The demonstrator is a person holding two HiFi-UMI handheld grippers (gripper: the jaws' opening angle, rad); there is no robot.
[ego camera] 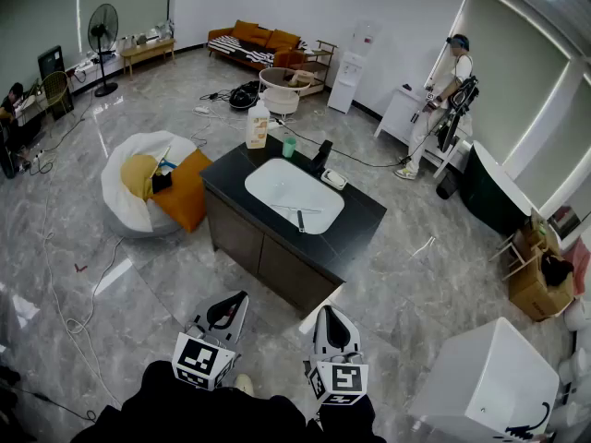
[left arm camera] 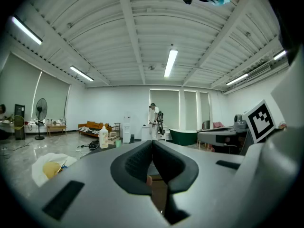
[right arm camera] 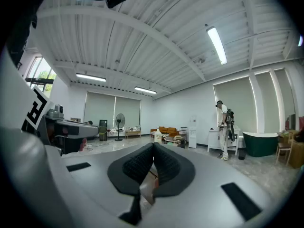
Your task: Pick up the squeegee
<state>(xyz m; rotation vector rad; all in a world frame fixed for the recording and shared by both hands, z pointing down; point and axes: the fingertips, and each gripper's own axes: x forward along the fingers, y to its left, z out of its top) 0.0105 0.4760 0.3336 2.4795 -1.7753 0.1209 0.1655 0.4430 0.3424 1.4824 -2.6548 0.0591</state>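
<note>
my left gripper (ego camera: 240, 297) and right gripper (ego camera: 325, 312) are both clamped together, holding nothing — squeegee (ego camera: 299, 217) lies in the sink (ego camera: 273, 186) at 12 o'clock.

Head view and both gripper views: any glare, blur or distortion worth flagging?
Head view: sharp, evenly lit, fisheye-bent at the edges; light streaks glare on the floor; squeegee in the sink small but clear. Left gripper view and right gripper view: dark corners, barrel distortion, ceiling lights blown out.
</note>
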